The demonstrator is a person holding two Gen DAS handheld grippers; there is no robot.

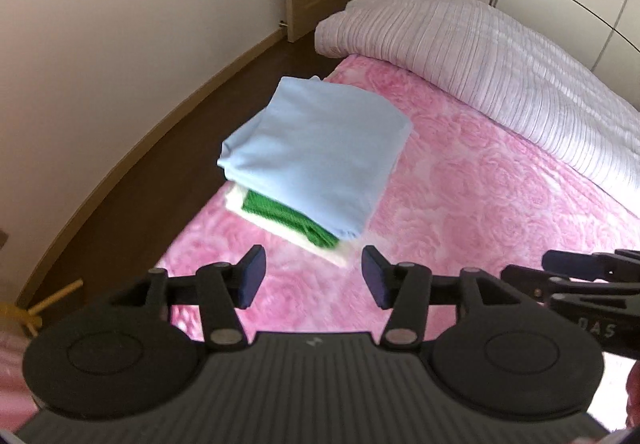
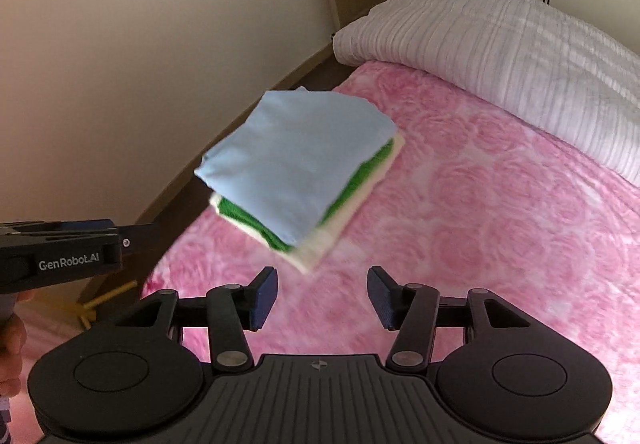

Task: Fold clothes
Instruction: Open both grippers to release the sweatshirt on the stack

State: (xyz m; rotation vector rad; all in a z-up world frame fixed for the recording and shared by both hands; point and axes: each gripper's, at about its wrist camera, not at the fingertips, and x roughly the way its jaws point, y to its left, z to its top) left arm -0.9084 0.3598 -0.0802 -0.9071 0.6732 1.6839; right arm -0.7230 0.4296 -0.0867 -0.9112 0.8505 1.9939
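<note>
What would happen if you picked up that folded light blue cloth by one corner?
The light blue cloth would probably unfold and droop: it looks thin and soft. It seems light. Lifting it might also drag the green piece beneath it, since it lies right on it.

Both fisheye views look steeply down and forward from above the pink bed (image 1: 460, 204), each over its own hand-held gripper filling the lower frame. They share the folded clothes stack (image 1: 316, 160) at centre, the rolled quilt (image 2: 500, 56) upper right and the wall at left. Each catches the other hand-held gripper at a side edge.
</note>
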